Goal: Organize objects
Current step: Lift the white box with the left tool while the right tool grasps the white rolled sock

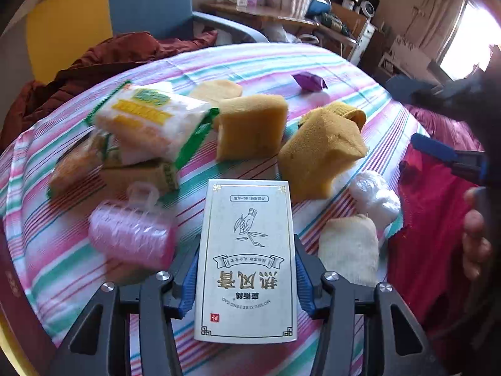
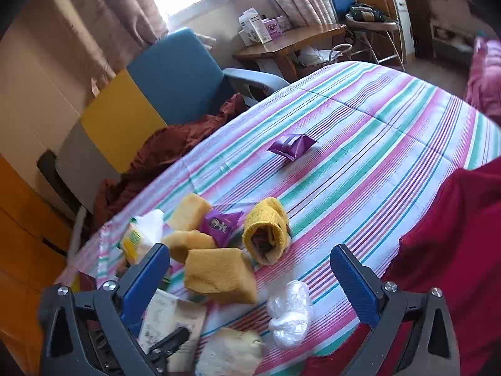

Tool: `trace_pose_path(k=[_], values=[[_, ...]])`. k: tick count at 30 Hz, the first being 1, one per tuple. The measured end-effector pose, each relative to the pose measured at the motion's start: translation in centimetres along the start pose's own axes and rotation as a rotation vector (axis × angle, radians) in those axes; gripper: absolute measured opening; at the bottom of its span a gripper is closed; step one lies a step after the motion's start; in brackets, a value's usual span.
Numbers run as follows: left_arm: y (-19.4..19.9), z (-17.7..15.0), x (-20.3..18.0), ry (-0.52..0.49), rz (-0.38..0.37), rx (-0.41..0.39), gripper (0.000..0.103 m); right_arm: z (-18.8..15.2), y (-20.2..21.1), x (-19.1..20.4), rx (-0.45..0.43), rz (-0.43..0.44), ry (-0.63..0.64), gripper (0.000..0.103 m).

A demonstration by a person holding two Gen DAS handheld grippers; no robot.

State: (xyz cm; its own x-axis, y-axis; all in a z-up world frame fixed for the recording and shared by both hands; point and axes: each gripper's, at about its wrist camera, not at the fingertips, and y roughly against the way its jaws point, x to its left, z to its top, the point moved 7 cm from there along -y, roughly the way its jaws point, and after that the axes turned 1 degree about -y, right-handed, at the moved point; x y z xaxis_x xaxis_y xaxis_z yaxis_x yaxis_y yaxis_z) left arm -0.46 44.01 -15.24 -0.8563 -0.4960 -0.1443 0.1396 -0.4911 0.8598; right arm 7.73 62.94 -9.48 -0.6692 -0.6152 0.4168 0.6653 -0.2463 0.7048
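My left gripper [image 1: 247,277] is shut on a white printed box [image 1: 247,260] and holds it over the striped bedspread [image 1: 281,62]. Ahead of it lie yellow sponges [image 1: 252,125], a white and green packet [image 1: 150,122], a pink roll of bags [image 1: 131,235] and a yellow rolled towel [image 1: 347,114]. My right gripper [image 2: 250,269] is open and empty above a sponge [image 2: 219,274], a clear plastic bundle [image 2: 289,311] and a cream cloth [image 2: 230,352]. The rolled towel [image 2: 266,235], a purple packet [image 2: 219,225] and a second purple packet [image 2: 291,145] lie farther out.
A red blanket [image 2: 454,235] covers the bed's right side. A brown garment [image 2: 175,147] lies at the far left edge by a blue chair [image 2: 178,78]. A wooden table [image 2: 291,42] with boxes stands beyond the bed.
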Motion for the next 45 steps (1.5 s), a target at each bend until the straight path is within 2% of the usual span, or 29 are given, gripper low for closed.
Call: trace_pose_path(k=[4, 9, 13, 16, 18, 20, 24, 27, 29, 30, 31, 35, 38, 45], values=[[2.4, -1.4, 0.9, 0.020, 0.004, -0.050, 0.051, -1.2, -1.3, 1.2, 0.059, -0.024, 0.085, 0.094], [5.3, -3.3, 2.0, 0.043, 0.008, -0.088, 0.051, -2.1, -2.1, 2.1, 0.089, -0.048, 0.153, 0.091], [7.6, -4.3, 3.1, 0.062, 0.022, -0.119, 0.051, -3.5, -2.3, 3.2, 0.175, 0.042, 0.167, 0.091], [9.7, -5.2, 4.1, 0.082, 0.023, -0.152, 0.051, -5.5, -1.5, 5.3, 0.237, 0.106, 0.253, 0.091], [10.6, -5.4, 4.7, 0.102, 0.031, -0.172, 0.052, -7.2, -1.2, 6.5, 0.300, 0.109, 0.341, 0.091], [11.8, -5.8, 5.6, 0.134, 0.032, -0.196, 0.052, -9.1, -1.4, 6.7, 0.362, 0.033, 0.419, 0.091], [13.4, -6.1, 7.0, 0.184, 0.036, -0.234, 0.052, -10.6, -1.8, 5.8, 0.411, -0.019, 0.369, 0.091], [14.7, -6.7, 8.0, 0.214, 0.045, -0.262, 0.052, -11.1, -3.1, 4.9, 0.411, -0.099, 0.363, 0.089], [15.6, -7.2, 8.8, 0.238, 0.058, -0.279, 0.052, -11.3, -4.1, 4.0, 0.417, -0.150, 0.359, 0.083], [16.3, -7.5, 9.5, 0.258, 0.067, -0.293, 0.052, -11.3, -4.3, 3.7, 0.405, -0.173, 0.367, 0.065], [16.8, -7.8, 10.1, 0.275, 0.075, -0.303, 0.052, -11.0, -4.2, 3.4, 0.383, -0.190, 0.369, 0.061], [19.5, -10.0, 14.0, 0.369, 0.148, -0.347, 0.052, -10.7, -2.7, 4.3, 0.348, -0.146, 0.403, 0.058], [21.4, -12.5, 17.6, 0.451, 0.220, -0.363, 0.052, -10.4, -0.9, 6.7, 0.303, -0.062, 0.452, 0.058], [23.5, -19.1, 24.8, 0.626, 0.397, -0.338, 0.052, -12.9, 0.9, 17.2, 0.266, 0.156, 0.614, 0.058]])
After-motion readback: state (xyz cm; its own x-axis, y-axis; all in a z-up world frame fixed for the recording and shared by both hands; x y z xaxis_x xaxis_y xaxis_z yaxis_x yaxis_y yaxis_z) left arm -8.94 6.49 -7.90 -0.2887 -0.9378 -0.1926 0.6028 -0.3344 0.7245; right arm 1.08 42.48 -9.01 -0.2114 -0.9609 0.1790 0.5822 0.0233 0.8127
